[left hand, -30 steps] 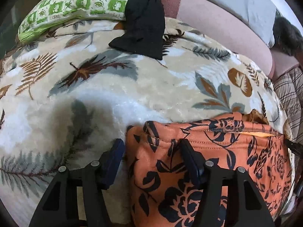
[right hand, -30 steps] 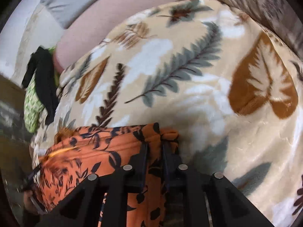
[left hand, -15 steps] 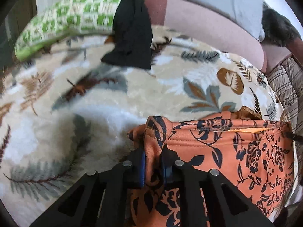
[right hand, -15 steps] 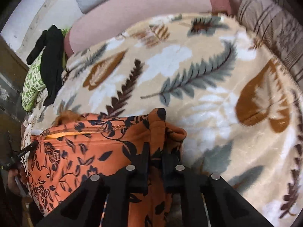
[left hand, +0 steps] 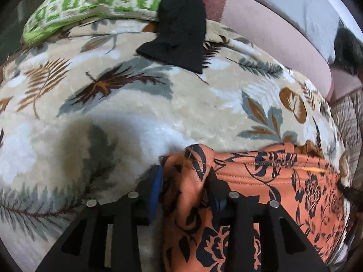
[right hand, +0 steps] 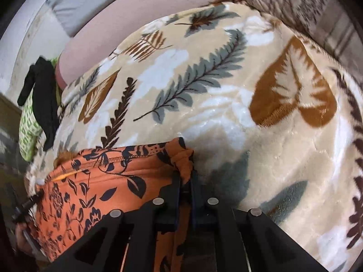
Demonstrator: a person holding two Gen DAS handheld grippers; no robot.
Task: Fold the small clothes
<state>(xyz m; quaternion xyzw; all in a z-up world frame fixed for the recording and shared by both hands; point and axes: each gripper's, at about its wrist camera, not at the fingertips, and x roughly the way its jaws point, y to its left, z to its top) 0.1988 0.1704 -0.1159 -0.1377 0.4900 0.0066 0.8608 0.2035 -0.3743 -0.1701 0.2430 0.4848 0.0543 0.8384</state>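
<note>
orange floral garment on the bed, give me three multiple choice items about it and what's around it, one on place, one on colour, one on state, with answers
1. Where does the black cloth lie?
A. draped over the green pillow and onto the leaf blanket
B. on top of the orange garment
C. on the floor

2. What colour is the flower print on the orange garment?
A. white
B. black
C. green

3. How does the right gripper stand?
A. wide open above the blanket
B. shut on the garment's corner
C. shut on the black cloth

Answers: 1 A, the cloth hangs from the pillow down to the blanket, apart from the garment. 2 B, dark blooms and leaves cover the orange. 3 B, the jaws pinch bunched orange fabric, with almost no gap.
</note>
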